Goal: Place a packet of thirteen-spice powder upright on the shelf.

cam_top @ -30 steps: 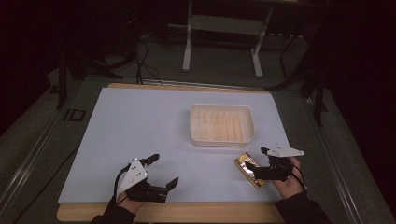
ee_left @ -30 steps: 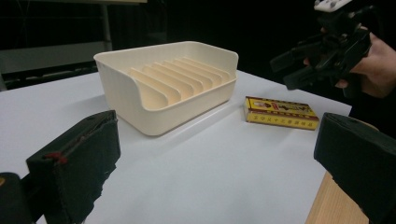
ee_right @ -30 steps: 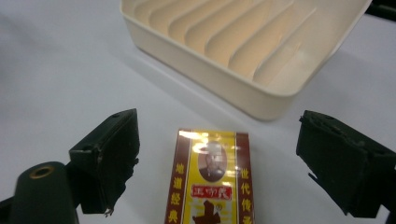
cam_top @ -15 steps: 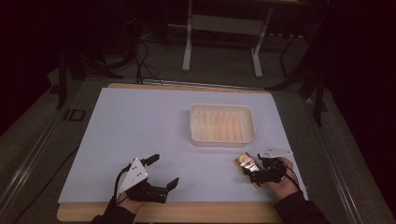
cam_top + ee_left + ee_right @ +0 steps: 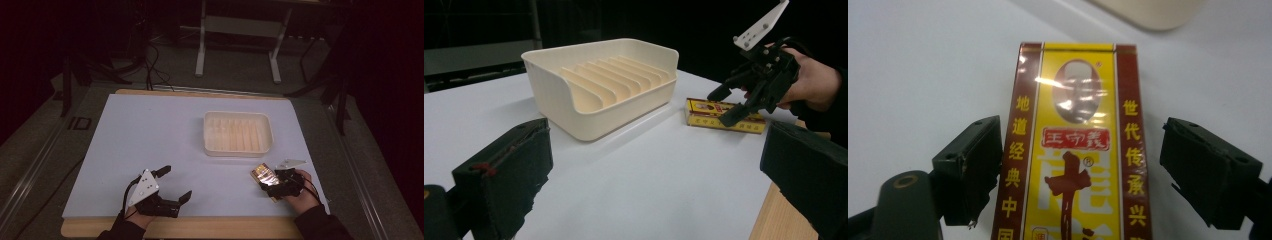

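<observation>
A flat yellow and dark-red box with printed characters lies on the white table, in front of the tray and near the right front corner. My right gripper is low over it, one jaw on each long side. The jaws have just been closing with the box between them; the left one stands close to the box's edge, while a gap remains at the right one. The left gripper view shows the same box under that gripper. My left gripper rests open and holds nothing near the front left.
A cream ribbed tray stands right of centre, just behind the box. The white table top ends at a wooden front edge. Dark floor, cables and metal stand legs lie beyond the far edge.
My right gripper has come down onto the box and a little toward the front, and its jaws stand narrower around it. The left gripper has stayed put.
</observation>
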A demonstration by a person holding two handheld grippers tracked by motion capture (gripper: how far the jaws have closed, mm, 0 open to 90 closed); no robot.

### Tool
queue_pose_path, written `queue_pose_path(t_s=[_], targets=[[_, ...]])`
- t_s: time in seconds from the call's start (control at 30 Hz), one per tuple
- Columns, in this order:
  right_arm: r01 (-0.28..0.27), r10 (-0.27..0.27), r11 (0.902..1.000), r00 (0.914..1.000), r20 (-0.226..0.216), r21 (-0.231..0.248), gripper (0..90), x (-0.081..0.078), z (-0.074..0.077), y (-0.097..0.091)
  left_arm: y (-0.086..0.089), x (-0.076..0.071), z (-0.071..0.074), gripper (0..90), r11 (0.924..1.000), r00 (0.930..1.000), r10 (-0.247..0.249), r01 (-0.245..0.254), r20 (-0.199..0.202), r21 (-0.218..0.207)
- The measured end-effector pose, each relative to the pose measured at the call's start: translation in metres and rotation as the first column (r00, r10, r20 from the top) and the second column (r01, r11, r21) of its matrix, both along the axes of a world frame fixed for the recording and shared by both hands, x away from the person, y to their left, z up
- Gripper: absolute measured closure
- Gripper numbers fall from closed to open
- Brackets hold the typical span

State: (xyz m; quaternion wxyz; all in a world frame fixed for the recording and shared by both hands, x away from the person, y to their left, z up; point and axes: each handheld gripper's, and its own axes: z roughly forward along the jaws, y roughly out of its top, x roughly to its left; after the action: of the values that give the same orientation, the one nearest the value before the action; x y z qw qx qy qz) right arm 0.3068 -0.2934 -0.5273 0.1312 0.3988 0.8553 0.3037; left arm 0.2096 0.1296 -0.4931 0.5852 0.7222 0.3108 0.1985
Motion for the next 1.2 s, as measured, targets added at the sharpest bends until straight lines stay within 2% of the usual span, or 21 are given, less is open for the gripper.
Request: queue_pose_path(t_s=[0.13, 0.27, 0.3, 0.37, 0.53, 0.67, 0.77, 0.97, 1.0, 1.17, 1.2], targets=[[-0.001, 0.0, 0.9996, 0.9995, -0.031, -0.03, 20.8, 0.001, -0.003, 0.003, 0.0, 0.0, 0.0, 1.2, 1.0, 1.0, -0.001, 0.001, 0.0, 0.0], [0.001, -0.003, 0.9985, 0.9995, -0.03, -0.055, 22.6, 0.001, -0.002, 0.005, 0.0, 0.0, 0.0, 1.2, 1.0, 1.0, 0.001, -0.001, 0.001, 0.003], [0.001, -0.003, 0.9979, 0.9993, -0.036, -0.064, 26.4, 0.0, -0.001, 0.006, -0.001, 0.0, 0.0, 1.2, 1.0, 1.0, 0.001, -0.001, -0.001, 0.005], [-0.007, 0.004, 0.9976, 0.9991, -0.043, -0.069, 30.7, 0.0, 0.001, 0.008, -0.001, 0.0, -0.001, 1.2, 1.0, 1.0, 0.001, -0.001, -0.004, 0.003], [0.012, -0.014, 0.9981, 0.9993, -0.034, -0.06, 31.9, -0.001, 0.002, 0.007, -0.001, 0.0, 0.0, 1.2, 1.0, 1.0, -0.001, 0.001, -0.002, 0.003], [0.025, -0.025, 0.9992, 0.9996, -0.009, -0.031, 32.0, -0.002, 0.009, 0.007, -0.001, 0.0, -0.001, 1.2, 1.0, 1.0, 0.0, 0.0, -0.007, 0.0], [0.021, -0.021, 0.9995, 0.9998, 0.006, -0.024, 32.0, -0.003, 0.012, 0.007, -0.001, 0.001, -0.001, 1.2, 1.0, 1.0, 0.003, -0.003, -0.009, 0.0], [0.009, -0.01, 0.9998, 0.9986, 0.051, 0.018, 32.0, -0.009, 0.027, 0.012, -0.001, 0.0, 0.0, 1.2, 1.0, 0.9999, 0.005, -0.006, -0.014, -0.002], [0.002, -0.003, 0.9998, 0.9975, 0.07, 0.022, 32.0, -0.011, 0.031, 0.014, -0.001, 0.001, 0.0, 1.2, 1.0, 0.9998, 0.008, -0.008, -0.017, -0.001], [-0.014, 0.01, 0.9994, 0.9949, 0.1, 0.032, 32.0, -0.016, 0.04, 0.019, -0.003, 0.002, 0.0, 1.2, 0.9985, 0.9985, 0.045, -0.044, -0.032, 0.033], [-0.018, 0.012, 0.9987, 0.9932, 0.116, 0.047, 32.0, -0.019, 0.046, 0.021, -0.004, 0.003, 0.0, 1.3, 0.998, 0.9977, 0.057, -0.056, -0.036, 0.03]])
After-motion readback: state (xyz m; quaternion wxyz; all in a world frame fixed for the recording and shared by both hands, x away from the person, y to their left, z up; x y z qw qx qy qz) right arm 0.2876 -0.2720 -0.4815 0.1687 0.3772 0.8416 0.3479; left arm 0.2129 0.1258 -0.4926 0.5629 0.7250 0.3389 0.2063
